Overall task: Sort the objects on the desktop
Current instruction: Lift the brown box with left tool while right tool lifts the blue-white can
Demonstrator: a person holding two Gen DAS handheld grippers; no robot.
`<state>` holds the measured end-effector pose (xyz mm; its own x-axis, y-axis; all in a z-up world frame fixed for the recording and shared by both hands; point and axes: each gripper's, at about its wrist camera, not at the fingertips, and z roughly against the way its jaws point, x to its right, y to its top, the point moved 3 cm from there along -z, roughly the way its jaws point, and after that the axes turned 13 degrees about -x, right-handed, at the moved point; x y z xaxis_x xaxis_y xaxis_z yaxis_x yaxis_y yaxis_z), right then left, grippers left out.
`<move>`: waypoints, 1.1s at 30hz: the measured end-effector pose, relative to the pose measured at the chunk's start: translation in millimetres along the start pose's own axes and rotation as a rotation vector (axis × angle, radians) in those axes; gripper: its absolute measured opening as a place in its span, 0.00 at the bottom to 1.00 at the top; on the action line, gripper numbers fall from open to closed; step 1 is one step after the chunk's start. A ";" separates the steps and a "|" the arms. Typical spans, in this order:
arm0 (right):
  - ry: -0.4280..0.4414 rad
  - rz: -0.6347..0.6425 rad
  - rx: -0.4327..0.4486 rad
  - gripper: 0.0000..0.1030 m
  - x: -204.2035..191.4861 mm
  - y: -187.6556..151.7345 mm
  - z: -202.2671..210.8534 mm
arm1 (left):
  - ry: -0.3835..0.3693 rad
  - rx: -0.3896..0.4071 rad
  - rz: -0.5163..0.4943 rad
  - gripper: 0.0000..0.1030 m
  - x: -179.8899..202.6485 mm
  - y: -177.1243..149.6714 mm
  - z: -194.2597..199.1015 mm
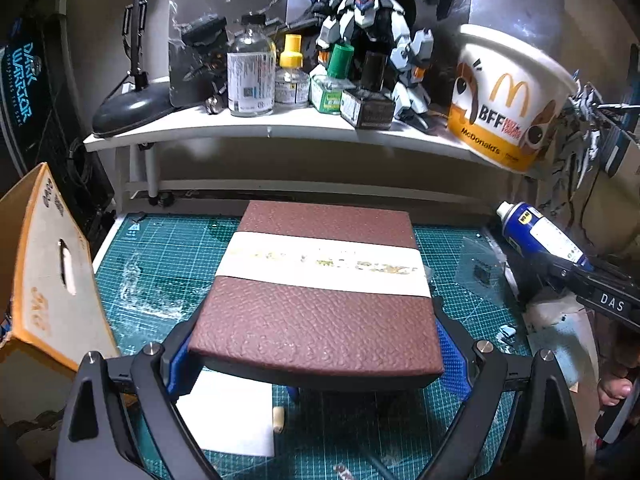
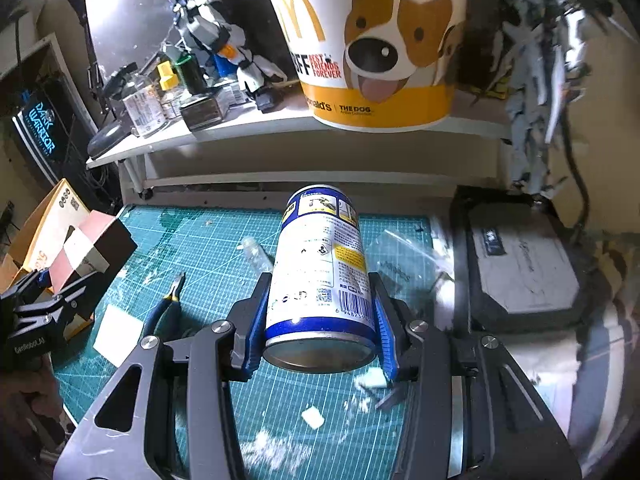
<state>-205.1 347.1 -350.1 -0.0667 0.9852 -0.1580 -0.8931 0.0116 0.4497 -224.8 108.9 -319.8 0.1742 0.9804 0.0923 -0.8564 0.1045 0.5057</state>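
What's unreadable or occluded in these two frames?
- Brown box with white band: left wrist view, band print washed out by glare.
- Blue-and-white spray can: right wrist view, nozzle end points away, hidden by the can body.
- Blue-handled pliers: handles run behind the right gripper.
- Yellow-capped bottle: label too small.

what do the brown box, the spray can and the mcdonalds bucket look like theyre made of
Brown box: probably card wrapped in matte, pebbled faux leather, with a smooth white paper band.
Spray can: metal; its bare rim and base show a dull shine, and the body carries a glossy printed label.
McDonald's bucket: likely coated paperboard, smooth with printed graphics.
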 end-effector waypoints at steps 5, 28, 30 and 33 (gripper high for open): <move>-0.009 0.000 0.006 0.41 -8.3 -14.3 24.0 | 0.000 0.007 -0.014 0.91 -2.0 -3.8 19.3; -0.079 -0.068 0.100 0.41 -42.5 -46.6 144.6 | -0.022 0.074 -0.031 0.91 -8.3 -17.9 121.6; -0.086 -0.083 0.103 0.41 -45.6 -51.6 154.7 | -0.013 0.072 -0.017 0.91 -8.7 -21.7 132.2; -0.099 -0.102 0.106 0.41 -50.1 -61.2 168.5 | -0.002 0.067 0.009 0.91 -10.4 -27.1 148.9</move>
<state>-72.2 325.9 -221.5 0.0704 0.9900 -0.1225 -0.8407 0.1250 0.5268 -131.1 71.0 -206.7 0.1675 0.9809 0.0986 -0.8234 0.0842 0.5612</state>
